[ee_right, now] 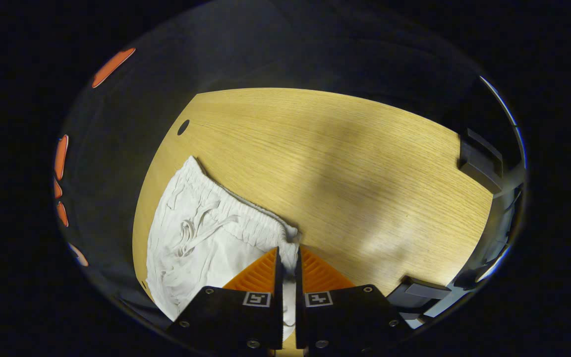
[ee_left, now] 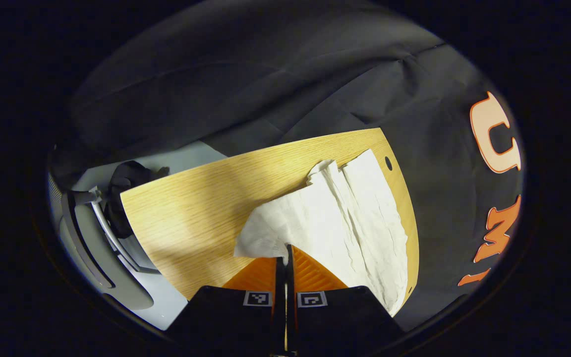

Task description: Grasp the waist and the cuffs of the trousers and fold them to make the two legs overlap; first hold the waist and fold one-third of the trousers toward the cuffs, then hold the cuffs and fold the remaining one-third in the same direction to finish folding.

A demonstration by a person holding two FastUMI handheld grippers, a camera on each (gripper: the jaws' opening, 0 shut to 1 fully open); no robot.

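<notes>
At bottom of left gripper view: left gripper (ee_left: 285, 255) fingers pressed together on a cuff corner of the white trousers (ee_left: 345, 218), corner pulled up off the table (ee_left: 191, 213).
At bottom of right gripper view: right gripper (ee_right: 288, 258) fingers closed narrow on the waistband end (ee_right: 288, 238), cloth pinched between them.
Why held so: one gripper at cuff, one at waist, same long edge; likely set up to swing one leg over the other so the legs overlap.
Trousers position: lying near one edge of the table, legs side by side and wrinkled, elastic waistband with drawstring (ee_right: 201, 225) facing up.
Step judged: first leg-on-leg fold, thirds not yet done.
Farther off: bare wood table top, small cable hole (ee_right: 183, 127) near the corner, dark cloth wall (ee_left: 265, 74) behind.
Counts: trousers 1, legs 2, grippers 2, drawstring 1, table 1, hole 1.
</notes>
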